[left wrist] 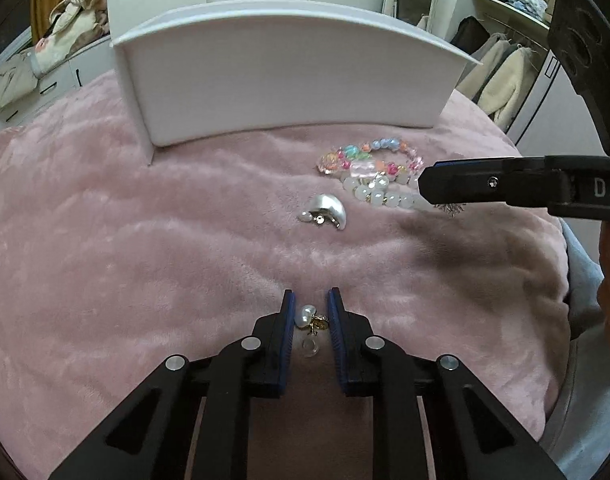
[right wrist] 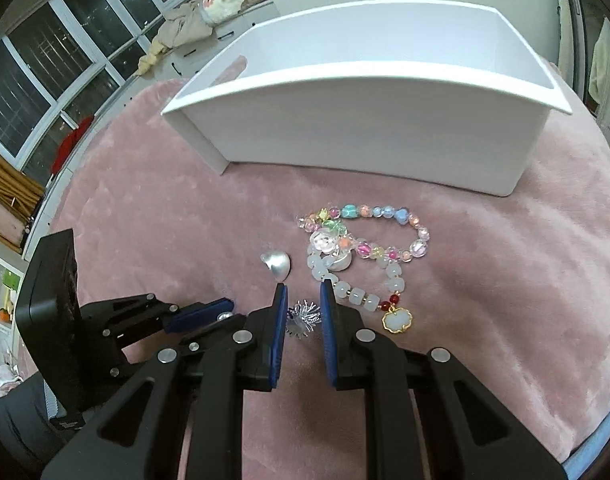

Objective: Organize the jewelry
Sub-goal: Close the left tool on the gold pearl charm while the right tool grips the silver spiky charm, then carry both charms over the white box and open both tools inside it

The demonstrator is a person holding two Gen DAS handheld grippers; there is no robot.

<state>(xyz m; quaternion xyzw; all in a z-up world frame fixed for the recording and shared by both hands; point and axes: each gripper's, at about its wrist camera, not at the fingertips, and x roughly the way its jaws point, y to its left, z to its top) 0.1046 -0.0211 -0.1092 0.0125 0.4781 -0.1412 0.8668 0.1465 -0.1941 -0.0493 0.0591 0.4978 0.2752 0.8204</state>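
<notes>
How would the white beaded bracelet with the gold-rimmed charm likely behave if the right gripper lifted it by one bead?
The white beaded bracelet would probably hang floppy, since its strung beads lie in a loose curve on the pink cloth. Its charm would likely dangle and swing. It touches the multicoloured bracelet, so that may drag along.

The box (right wrist: pixel 369 136) stands at the far side of the blanket (right wrist: pixel 145 220). Before the box lie two overlapping bracelets (right wrist: pixel 369 256); left of them an earring (right wrist: pixel 277 266), nearer still a spiky brooch (right wrist: pixel 303 317).
</notes>
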